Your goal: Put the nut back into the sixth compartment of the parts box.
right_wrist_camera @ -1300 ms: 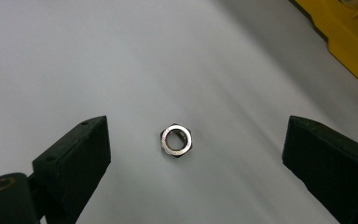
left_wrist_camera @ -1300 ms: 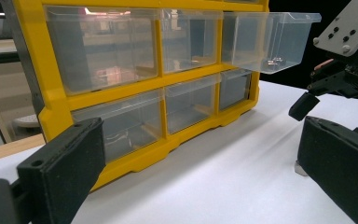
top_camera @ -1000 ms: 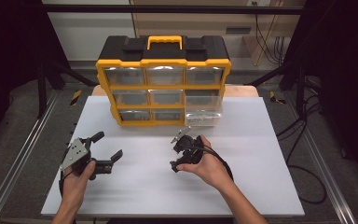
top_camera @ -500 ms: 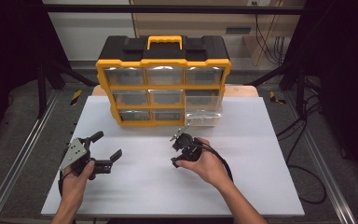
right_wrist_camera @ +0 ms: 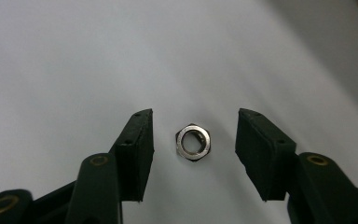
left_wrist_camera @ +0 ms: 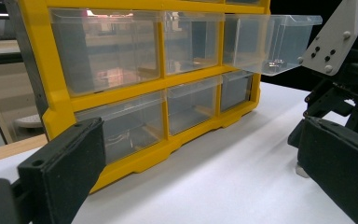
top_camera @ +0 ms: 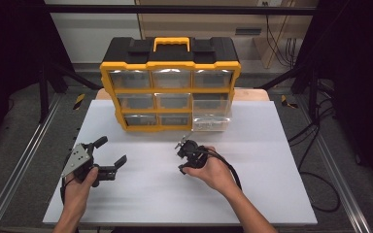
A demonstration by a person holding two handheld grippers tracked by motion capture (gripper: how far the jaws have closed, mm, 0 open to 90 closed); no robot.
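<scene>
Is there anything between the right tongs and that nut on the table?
Nothing visible. The nut lies flat on the white table between the right tongs, whose jaws have just been closing, with bare gaps on both sides.

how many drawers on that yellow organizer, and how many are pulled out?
9 drawers in the yellow organizer, three rows of three. 1 is pulled out: the pulled-out drawer at the bottom right in the high view. The other eight sit flush. No others in sight.
</scene>
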